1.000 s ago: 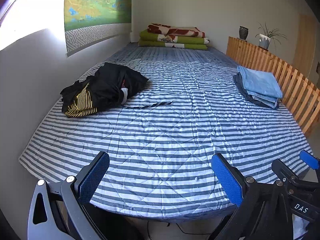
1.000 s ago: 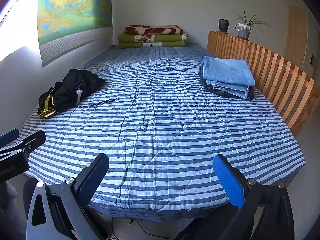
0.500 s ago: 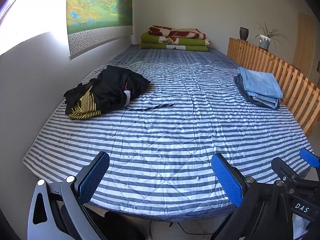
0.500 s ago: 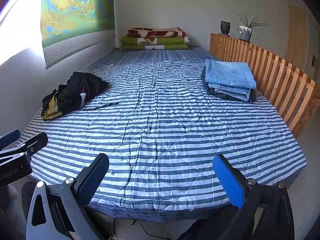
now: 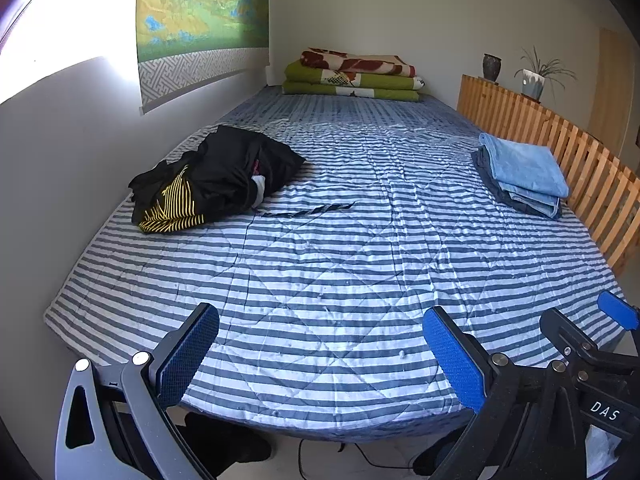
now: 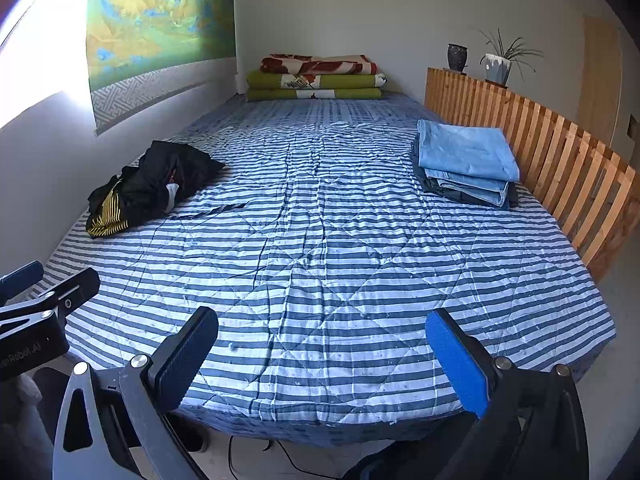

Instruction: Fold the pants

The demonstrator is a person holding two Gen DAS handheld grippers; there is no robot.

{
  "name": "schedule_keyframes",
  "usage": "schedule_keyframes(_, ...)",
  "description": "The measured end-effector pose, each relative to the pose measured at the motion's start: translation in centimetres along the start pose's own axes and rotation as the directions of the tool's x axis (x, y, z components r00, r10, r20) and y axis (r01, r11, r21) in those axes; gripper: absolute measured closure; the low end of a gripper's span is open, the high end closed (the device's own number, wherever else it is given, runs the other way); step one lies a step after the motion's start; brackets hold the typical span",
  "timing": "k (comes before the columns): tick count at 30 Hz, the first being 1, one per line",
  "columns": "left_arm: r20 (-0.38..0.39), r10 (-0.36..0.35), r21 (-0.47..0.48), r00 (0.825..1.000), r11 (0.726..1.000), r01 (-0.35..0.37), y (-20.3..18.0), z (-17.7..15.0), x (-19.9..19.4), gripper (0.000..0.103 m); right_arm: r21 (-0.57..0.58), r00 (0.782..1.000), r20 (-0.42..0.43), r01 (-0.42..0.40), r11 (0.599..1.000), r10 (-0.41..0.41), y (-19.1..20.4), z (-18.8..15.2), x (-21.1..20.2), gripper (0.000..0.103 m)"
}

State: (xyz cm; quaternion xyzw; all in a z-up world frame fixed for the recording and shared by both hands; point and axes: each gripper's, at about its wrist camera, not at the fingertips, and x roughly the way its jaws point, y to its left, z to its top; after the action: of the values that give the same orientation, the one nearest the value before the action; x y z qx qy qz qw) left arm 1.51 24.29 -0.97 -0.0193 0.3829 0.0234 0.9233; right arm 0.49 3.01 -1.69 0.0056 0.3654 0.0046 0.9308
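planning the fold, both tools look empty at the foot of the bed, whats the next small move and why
Probably move the left tool forward and leftward toward the crumpled black pants. Both tools are open and hold nothing, the right tool too. The black pile lies unfolded near the wall, while the blue stack by the wooden rail is already folded.

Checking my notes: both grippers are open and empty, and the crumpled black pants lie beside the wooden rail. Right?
Not quite. The black pants lie beside the wall, opposite the rail; the right wrist view shows it. Both grippers are open and empty.
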Motion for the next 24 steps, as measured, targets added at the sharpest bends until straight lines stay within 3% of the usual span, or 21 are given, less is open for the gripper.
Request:
schedule_keyframes(16, -0.005, -0.006, -0.030, 1.000, 1.000, 0.006, 1.0, 1.4, 2.5, 0.000, -0.022, 1.000, -0.010, -0.024, 0.999, 0.023, 1.5, 1.7, 1.6, 0.001)
schedule_keyframes(24, 0.005, 0.027, -0.098, 1.000, 0.995, -0.027, 5.3, 2.6, 5.6, 0.000, -0.070, 0.998, 0.002, -0.069, 0.995, 0.070, 4.5, 4.8, 4.1, 0.001)
